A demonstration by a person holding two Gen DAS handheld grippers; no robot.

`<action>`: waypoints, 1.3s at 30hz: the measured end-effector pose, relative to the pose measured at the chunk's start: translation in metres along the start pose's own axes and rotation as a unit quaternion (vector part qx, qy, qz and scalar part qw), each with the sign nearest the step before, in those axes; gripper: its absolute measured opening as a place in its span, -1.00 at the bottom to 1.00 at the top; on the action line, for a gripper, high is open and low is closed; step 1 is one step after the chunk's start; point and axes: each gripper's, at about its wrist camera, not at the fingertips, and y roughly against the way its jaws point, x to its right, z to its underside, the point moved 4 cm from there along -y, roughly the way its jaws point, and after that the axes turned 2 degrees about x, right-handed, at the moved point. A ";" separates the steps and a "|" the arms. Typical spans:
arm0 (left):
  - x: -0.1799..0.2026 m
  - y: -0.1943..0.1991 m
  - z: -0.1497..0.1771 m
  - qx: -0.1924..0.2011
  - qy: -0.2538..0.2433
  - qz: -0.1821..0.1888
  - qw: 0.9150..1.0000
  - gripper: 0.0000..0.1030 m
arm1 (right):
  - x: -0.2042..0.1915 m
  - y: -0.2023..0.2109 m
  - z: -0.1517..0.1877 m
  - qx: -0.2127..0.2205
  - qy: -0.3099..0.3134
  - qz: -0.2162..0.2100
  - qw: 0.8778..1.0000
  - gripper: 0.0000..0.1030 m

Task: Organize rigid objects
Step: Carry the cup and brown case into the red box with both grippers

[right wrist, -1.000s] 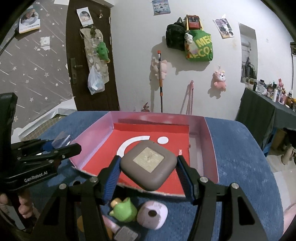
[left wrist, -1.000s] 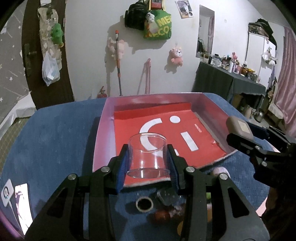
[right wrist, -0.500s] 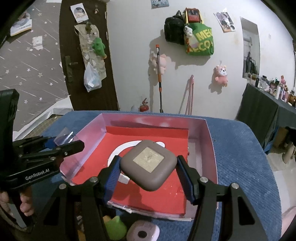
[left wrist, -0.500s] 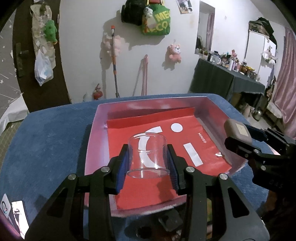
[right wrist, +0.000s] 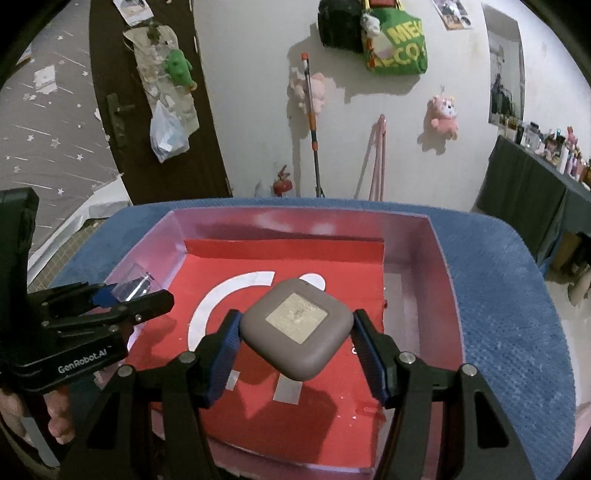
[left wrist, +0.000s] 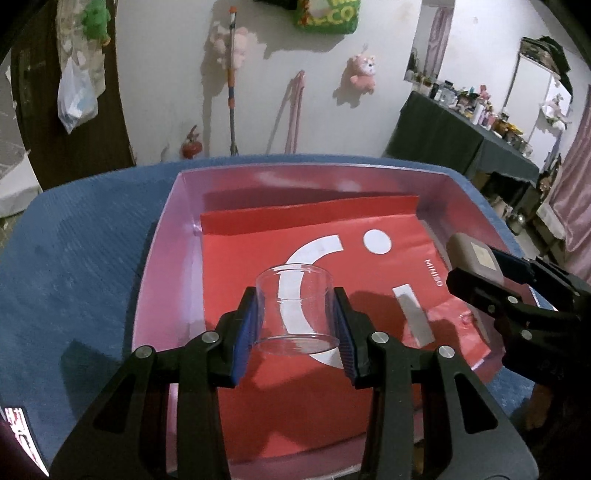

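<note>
Both loads held above the tray [left wrist: 166, 258].
We clamp the clear cup [left wrist: 295, 306] in the left tool [left wrist: 295, 325] and the taupe case [right wrist: 297, 336] in the right tool [right wrist: 297, 343], positioned for release.

Looks like someone's lived-in bedroom or spare room at home, not a lab. There's a white wall with a pink plush toy [right wrist: 443, 116] hanging on it, a green tote bag [right wrist: 397, 44] and a black backpack [right wrist: 338, 24] hooked up high, and a mop [right wrist: 312, 122] leaning by a small red fire extinguisher [right wrist: 282, 184]. A dark wooden door [right wrist: 147, 92] has a plastic bag [right wrist: 166, 138] dangling from it. Off to the right, a dark-draped side table [left wrist: 461, 136] is packed with bottles and jars, next to pink curtains [left wrist: 576, 199].
</note>
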 end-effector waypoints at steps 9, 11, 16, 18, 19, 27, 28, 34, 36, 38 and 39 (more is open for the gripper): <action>-0.002 -0.028 0.006 -0.034 0.007 -0.004 0.999 -0.28 | 0.008 -0.029 0.007 -0.045 -0.007 0.011 0.999 0.22; -0.005 -0.032 0.007 -0.038 0.010 -0.004 0.999 -0.28 | 0.010 -0.033 0.007 -0.050 -0.009 0.017 0.999 0.22; -0.008 -0.041 0.011 -0.060 0.020 -0.003 0.998 -0.28 | 0.016 -0.041 0.009 -0.060 -0.017 0.028 0.998 0.22; -0.008 -0.042 0.011 -0.064 0.021 -0.003 0.998 -0.28 | 0.018 -0.044 0.010 -0.064 -0.018 0.032 0.997 0.22; -0.008 -0.044 0.011 -0.068 0.020 -0.007 0.997 -0.28 | 0.019 -0.046 0.011 -0.068 -0.019 0.033 0.997 0.22; -0.009 -0.047 0.010 -0.081 0.020 -0.010 0.996 -0.28 | 0.023 -0.057 0.019 -0.095 -0.027 0.036 0.994 0.22; -0.008 -0.048 0.009 -0.081 0.020 -0.010 0.996 -0.28 | 0.023 -0.058 0.019 -0.098 -0.026 0.037 0.994 0.22; -0.007 -0.049 0.007 -0.081 0.023 -0.007 0.996 -0.28 | 0.022 -0.061 0.022 -0.114 -0.023 0.040 0.992 0.22; -0.007 -0.049 0.007 -0.081 0.024 -0.006 0.996 -0.27 | 0.021 -0.061 0.022 -0.114 -0.025 0.040 0.992 0.22; -0.010 -0.048 0.007 -0.081 0.026 -0.004 0.996 -0.27 | 0.021 -0.061 0.022 -0.114 -0.025 0.040 0.992 0.23; -0.010 -0.048 0.007 -0.081 0.027 -0.004 0.996 -0.27 | 0.021 -0.061 0.021 -0.114 -0.026 0.040 0.992 0.22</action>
